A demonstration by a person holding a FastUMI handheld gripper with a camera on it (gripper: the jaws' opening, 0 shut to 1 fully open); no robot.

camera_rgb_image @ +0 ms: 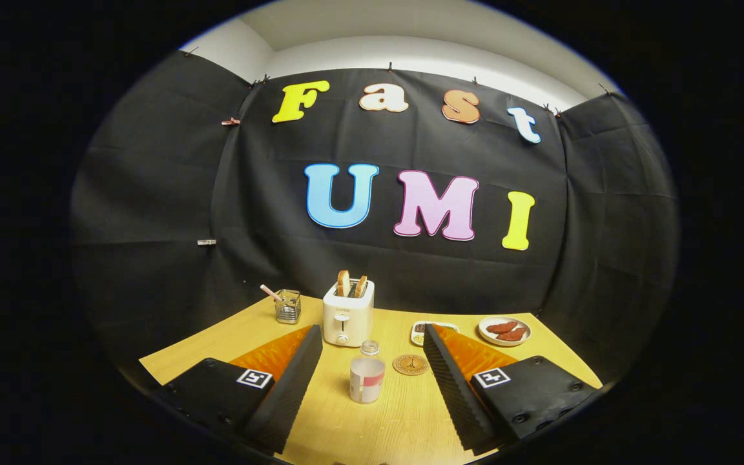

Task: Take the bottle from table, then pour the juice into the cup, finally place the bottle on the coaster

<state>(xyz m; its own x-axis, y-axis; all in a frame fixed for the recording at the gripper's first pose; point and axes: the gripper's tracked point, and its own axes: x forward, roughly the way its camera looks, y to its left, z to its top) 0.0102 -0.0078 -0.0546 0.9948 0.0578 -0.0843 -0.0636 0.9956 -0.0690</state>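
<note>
My gripper (372,332) is open above the near part of the wooden table (404,420), with its fingers spread wide. A pale cup (367,381) with a red band stands upright on the table between the fingers. Right behind the cup is a small clear bottle (369,348); just its capped top shows over the cup's rim. A round brown coaster (410,365) lies flat to the right of the cup, close to the inside of the right finger. Neither finger touches anything.
A white toaster (348,314) with two bread slices stands just beyond the bottle. A wire basket (288,307) sits at the back left. Beyond the right finger are a small dish (418,330) and a plate of red food (505,330).
</note>
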